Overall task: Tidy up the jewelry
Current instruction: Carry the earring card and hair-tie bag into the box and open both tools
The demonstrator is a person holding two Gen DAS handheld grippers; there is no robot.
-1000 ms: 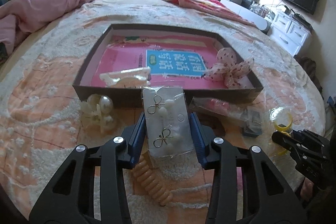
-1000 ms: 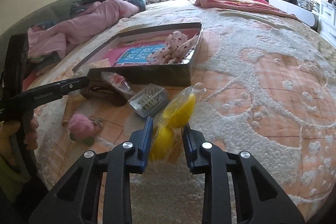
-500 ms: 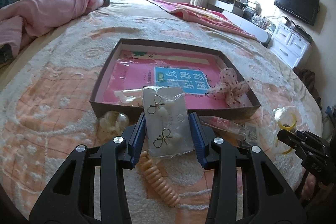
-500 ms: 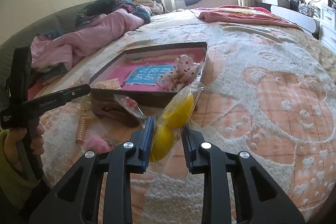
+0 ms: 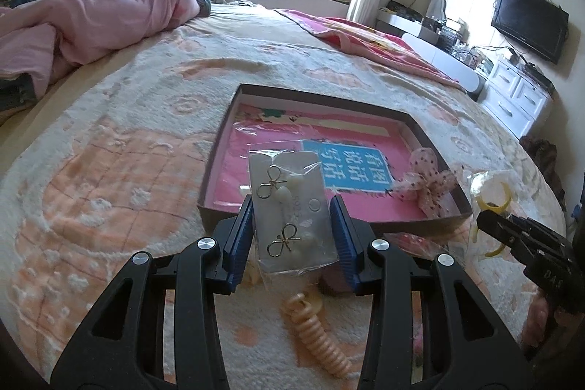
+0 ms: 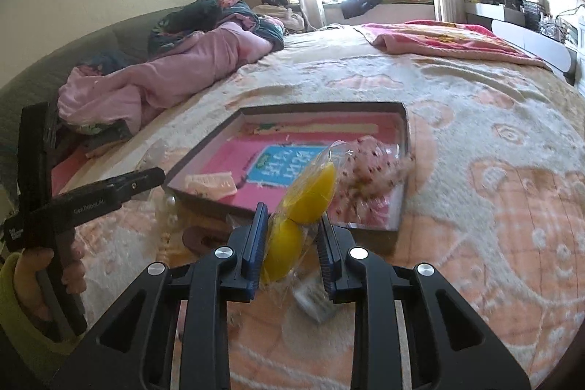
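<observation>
L gripper (image 5: pixel 292 225) clamped on earring card (image 5: pixel 290 207), R gripper (image 6: pixel 292 243) on yellow-ring bag (image 6: pixel 303 207) (both raised, prob. bound for tray (image 5: pixel 215 167)).

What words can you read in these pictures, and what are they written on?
"看图说话写话": blue label of the pink book lying in the dark box.
"GenRobot.AI": side of the left gripper, seen from the right wrist.
"DAS": right gripper's body, cut off, so only partly readable.
Small green mark on the blue label: too small to read.
Embossed marks on the earring card: unreadable.
</observation>
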